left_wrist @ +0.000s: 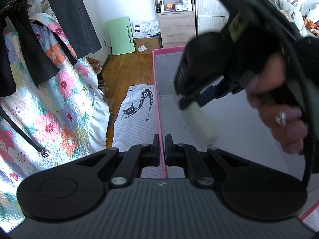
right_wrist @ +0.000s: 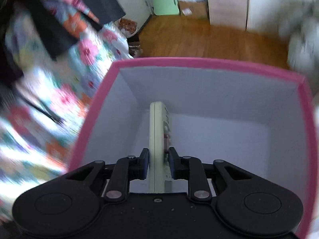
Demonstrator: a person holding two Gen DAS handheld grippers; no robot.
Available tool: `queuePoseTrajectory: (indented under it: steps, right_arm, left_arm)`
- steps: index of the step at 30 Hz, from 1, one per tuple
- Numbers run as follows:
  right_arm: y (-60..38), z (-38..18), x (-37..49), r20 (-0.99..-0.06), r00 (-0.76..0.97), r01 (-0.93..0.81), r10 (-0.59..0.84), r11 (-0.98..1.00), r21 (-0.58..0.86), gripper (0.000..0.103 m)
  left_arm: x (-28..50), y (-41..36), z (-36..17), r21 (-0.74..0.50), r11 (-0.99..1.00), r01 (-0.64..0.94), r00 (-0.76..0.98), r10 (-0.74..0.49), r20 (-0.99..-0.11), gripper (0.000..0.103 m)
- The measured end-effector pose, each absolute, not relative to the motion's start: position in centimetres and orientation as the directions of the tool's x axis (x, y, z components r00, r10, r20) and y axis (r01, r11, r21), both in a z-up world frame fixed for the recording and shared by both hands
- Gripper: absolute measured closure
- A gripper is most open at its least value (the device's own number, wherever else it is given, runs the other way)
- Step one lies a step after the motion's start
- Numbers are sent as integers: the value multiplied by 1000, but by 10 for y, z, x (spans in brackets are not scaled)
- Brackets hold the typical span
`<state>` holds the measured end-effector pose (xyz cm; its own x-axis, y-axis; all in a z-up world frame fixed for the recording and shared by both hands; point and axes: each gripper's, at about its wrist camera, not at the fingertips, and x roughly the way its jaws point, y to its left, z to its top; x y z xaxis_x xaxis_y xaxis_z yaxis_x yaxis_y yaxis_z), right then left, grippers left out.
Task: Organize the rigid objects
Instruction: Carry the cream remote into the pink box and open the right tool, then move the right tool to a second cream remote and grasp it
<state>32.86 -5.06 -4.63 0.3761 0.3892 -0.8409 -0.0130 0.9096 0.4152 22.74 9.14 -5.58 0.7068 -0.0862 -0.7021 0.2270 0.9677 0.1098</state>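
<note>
The remote control (right_wrist: 158, 139), a slim cream slab w/ buttons on one face, stood on edge in the centre of the right wrist view, nose-down inside the pink-rimmed box (right_wrist: 199, 61). We judged it stiff, light, hard plastic, prob. a bit slick on the smooth back. It wouldn't crush, but a drop onto the box floor could knock it. Best hold, we reckoned: across the thin flat faces near the rear end, which is where it sat.

The right gripper (right_wrist: 159, 162) had that end between its pads, but the jaws stood slightly apart. We saw a small gap on the button side, so more released than clenched. In the left wrist view the remote showed as a pale blurred bar (left_wrist: 201, 123) right of centre.

The left gripper (left_wrist: 162, 149), low centre, was clenched on the box's pink side wall (left_wrist: 159, 107), steadying it. A floral quilt (left_wrist: 59, 103) filled the left of that frame.
</note>
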Motion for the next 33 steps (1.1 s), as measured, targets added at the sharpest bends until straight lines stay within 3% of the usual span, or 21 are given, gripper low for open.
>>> queuePoseTrajectory:
  steps: [4, 12, 20, 23, 29, 33]
  right_arm:
    - [-71, -46, 315, -769, 382, 0, 512, 832, 554, 72]
    - [-117, 18, 230, -690, 514, -204, 510, 854, 479, 63]
    - [-200, 43, 144, -625, 665, -166, 407, 898, 409, 56]
    - [-236, 32, 119, -631, 703, -103, 327, 926, 364, 48]
    - [-269, 1, 89, -700, 694, -6, 168, 974, 228, 48]
    - [-274, -14, 79, -739, 663, 20, 120, 984, 178, 42]
  left_arm:
    - [230, 90, -53, 108, 969, 222, 687, -77, -722, 99]
    - [236, 80, -20, 145, 966, 214, 723, -56, -689, 96]
    - [245, 74, -28, 125, 982, 144, 716, -17, -697, 95]
    - [245, 74, -36, 123, 985, 120, 717, -1, -697, 95]
    - [246, 70, -39, 140, 985, 98, 724, 26, -689, 95]
    - [245, 70, -40, 135, 987, 89, 725, 29, -689, 95]
